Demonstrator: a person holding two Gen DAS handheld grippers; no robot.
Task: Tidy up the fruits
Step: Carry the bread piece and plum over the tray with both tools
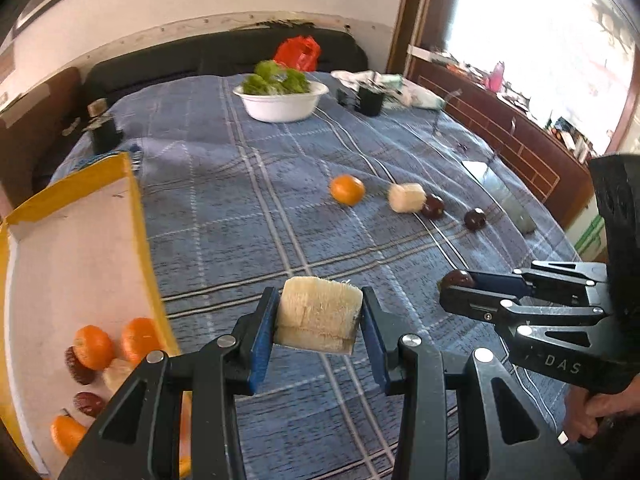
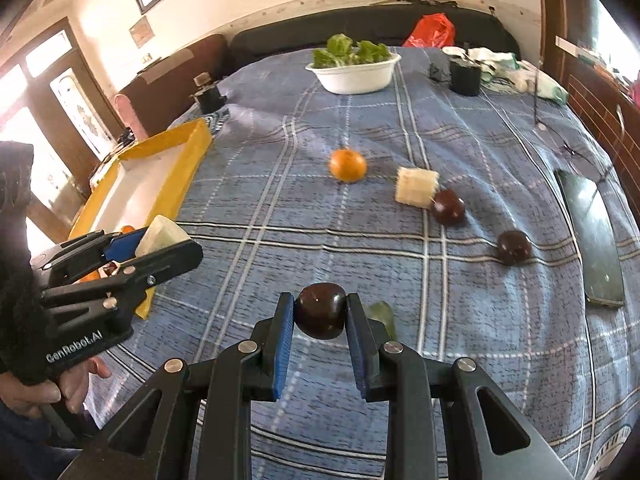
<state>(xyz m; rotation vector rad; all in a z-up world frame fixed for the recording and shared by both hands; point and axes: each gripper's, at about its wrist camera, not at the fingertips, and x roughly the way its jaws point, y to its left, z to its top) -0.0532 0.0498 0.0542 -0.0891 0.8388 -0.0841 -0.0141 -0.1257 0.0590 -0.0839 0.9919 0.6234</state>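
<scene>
Fruit lies scattered over a blue plaid cloth (image 2: 460, 320) that covers the whole work surface. The left gripper (image 1: 319, 322) has its blue-padded jaws closed on a pale, fibrous cream-coloured chunk of cut fruit (image 1: 318, 316), held clear above the cloth just right of a yellow-rimmed cardboard tray with a white floor (image 1: 138, 216). Inside that tray, near its close end, sit several round oranges (image 1: 93, 346), some dark reddish-brown fruits (image 1: 89, 403) and another pale piece, partly hidden behind the gripper's frame.

The right gripper (image 2: 320, 318) has its jaws clamped on a glossy dark purple-brown round fruit (image 2: 320, 312), lifted a little off the cloth; a green leaf (image 2: 382, 314) shows just behind its right finger. In the left wrist view this gripper (image 1: 454, 282) comes in from the right, well apart from the tray.

On the cloth farther out, a single orange (image 2: 347, 165) lies near the middle. To its right a second cream fibrous chunk (image 2: 416, 187) rests just beside, perhaps touching, a dark round fruit (image 2: 448, 206), and a further dark round fruit (image 2: 514, 247) lies apart from these, nearer the right edge. A dark smartphone (image 2: 592, 232) lies flat beyond them at the right.

At the far end stand a white bowl heaped with green leafy vegetables (image 2: 354, 74), a black cylindrical cup (image 2: 464, 74) to its right and a crumpled red plastic bag (image 2: 432, 30) behind.
</scene>
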